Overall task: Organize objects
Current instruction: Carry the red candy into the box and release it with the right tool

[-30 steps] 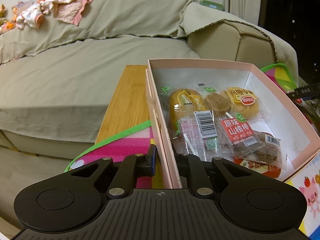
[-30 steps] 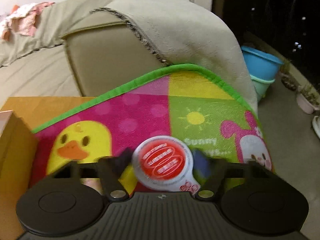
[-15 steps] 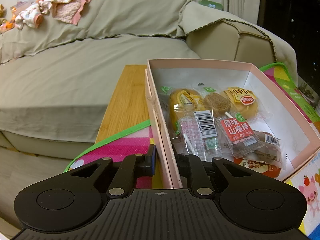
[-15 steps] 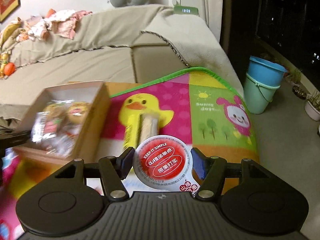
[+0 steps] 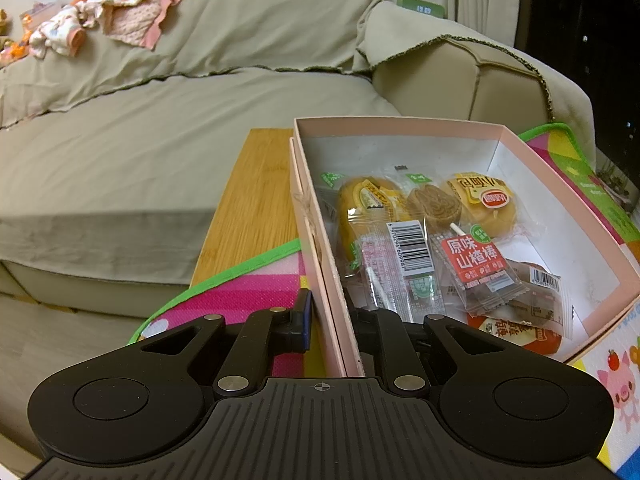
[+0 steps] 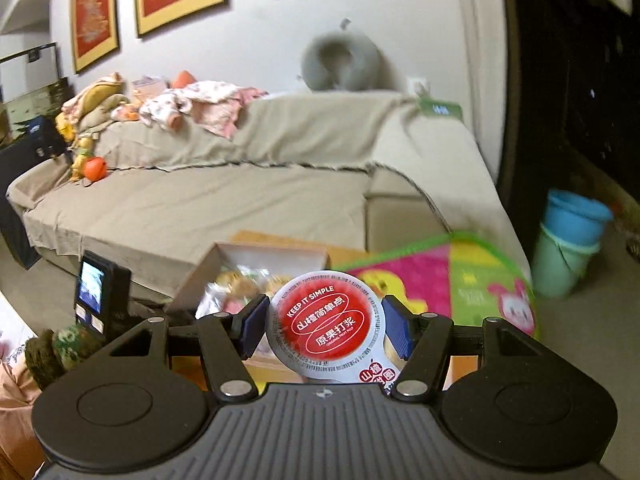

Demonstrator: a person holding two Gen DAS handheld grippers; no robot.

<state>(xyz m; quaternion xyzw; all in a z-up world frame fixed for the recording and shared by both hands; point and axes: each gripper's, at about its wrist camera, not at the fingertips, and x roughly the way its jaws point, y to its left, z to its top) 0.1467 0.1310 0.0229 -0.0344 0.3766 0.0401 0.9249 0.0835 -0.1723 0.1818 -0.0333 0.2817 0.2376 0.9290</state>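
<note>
A pink cardboard box holds several wrapped snacks, among them small cakes and a red hawthorn stick pack. My left gripper is shut on the box's near left wall, one finger outside and one inside. My right gripper is shut on a round snack cup with a red lid and holds it raised above the box, which shows below and beyond it. The left gripper's camera unit shows at the left of the right wrist view.
The box sits on a colourful cartoon play mat over a wooden table. A beige covered sofa with clothes stands behind. Two stacked buckets stand on the floor at right.
My right gripper has lifted the red-lidded cup and swung it left and up, from over the mat to above the box. The left gripper and box have stayed put.
</note>
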